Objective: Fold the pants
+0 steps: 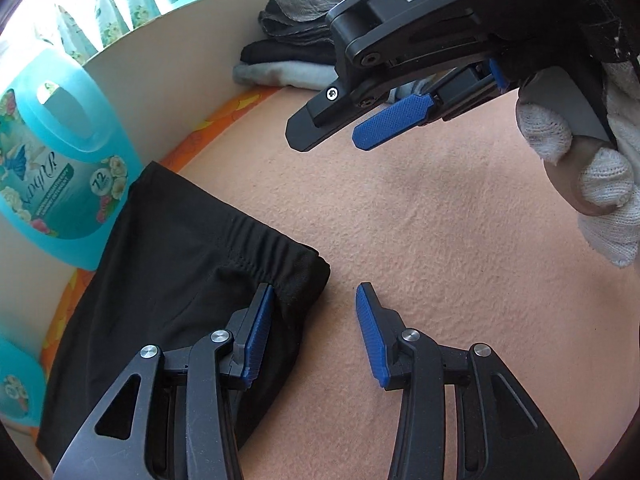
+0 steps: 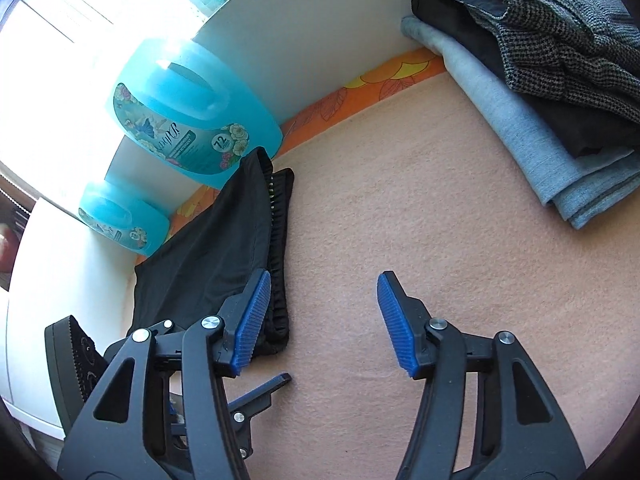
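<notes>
The black pants [image 1: 176, 264] lie folded on the pink blanket [image 1: 440, 240], against the white wall at the left. They also show in the right wrist view [image 2: 212, 248], waistband edge facing right. My left gripper [image 1: 316, 300] is open and empty, its left finger just over the pants' near corner. My right gripper [image 2: 324, 288] is open and empty above the blanket, right beside the pants. It also shows in the left wrist view [image 1: 332, 136], raised at the upper right and held by a white-gloved hand [image 1: 592, 176].
Two turquoise detergent bottles [image 2: 192, 112] [image 2: 124, 216] stand against the white wall [image 2: 320, 24] left of the pants. A stack of folded clothes [image 2: 552, 92], grey tweed over black over light blue, sits at the back right. An orange patterned sheet [image 2: 360, 88] edges the blanket.
</notes>
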Demonstrator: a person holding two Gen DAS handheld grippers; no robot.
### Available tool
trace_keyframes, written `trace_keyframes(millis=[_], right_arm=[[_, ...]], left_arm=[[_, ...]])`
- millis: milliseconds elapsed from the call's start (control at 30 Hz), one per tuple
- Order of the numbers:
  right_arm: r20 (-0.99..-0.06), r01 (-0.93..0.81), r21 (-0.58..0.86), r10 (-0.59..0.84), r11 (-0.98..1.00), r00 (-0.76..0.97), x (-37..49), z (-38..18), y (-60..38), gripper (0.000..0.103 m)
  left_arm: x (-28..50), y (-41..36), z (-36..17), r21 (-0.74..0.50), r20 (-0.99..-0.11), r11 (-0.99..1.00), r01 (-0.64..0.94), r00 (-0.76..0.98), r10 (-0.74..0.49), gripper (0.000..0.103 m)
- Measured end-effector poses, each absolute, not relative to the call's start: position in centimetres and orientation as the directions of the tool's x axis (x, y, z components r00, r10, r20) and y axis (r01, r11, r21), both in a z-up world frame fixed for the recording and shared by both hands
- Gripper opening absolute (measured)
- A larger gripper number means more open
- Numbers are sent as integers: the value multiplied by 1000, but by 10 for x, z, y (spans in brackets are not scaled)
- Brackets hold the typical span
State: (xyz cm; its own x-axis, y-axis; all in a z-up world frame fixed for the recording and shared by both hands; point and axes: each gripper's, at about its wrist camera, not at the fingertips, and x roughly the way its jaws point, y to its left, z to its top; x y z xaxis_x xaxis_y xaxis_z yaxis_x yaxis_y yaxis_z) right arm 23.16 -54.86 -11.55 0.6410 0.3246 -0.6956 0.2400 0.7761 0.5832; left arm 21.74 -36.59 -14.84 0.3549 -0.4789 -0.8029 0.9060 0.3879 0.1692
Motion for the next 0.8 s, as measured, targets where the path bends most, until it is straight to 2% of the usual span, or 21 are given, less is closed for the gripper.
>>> trace_keyframes(millis=[33,67,100,167,267,333,500,800], right_arm=[[-694,236,585,328,776,641,234,-116,-548,59],[-692,230,586,332,777,642,237,-115,-547,59],[-687,224,591,338,775,643,240,-115,-546,59],[-678,214,604,352,768,645,246,-115,-544,59],[-666,205,624,377,754,644,258,-115,-540,65],[-655,198,646,402,737,639,267,-117,-537,65],[-615,171,709,481,684,625,290,-122,-523,65],[-556,201,804,586,560,589,321,-151,-505,65]], left_arm=[[220,-364,-149,161,-798,397,903,356,-487,37],[223,-362,-149,155,-794,409,899,359,-490,26],[226,-359,-149,154,-790,422,893,368,-491,21],[231,-350,-145,81,-779,443,893,334,-531,17],[239,-334,-135,-10,-744,481,876,315,-589,15],[239,-325,-128,-44,-719,493,869,315,-619,15],[230,-309,-118,-69,-681,492,868,319,-659,14],[226,-309,-111,-68,-663,486,871,325,-674,14]])
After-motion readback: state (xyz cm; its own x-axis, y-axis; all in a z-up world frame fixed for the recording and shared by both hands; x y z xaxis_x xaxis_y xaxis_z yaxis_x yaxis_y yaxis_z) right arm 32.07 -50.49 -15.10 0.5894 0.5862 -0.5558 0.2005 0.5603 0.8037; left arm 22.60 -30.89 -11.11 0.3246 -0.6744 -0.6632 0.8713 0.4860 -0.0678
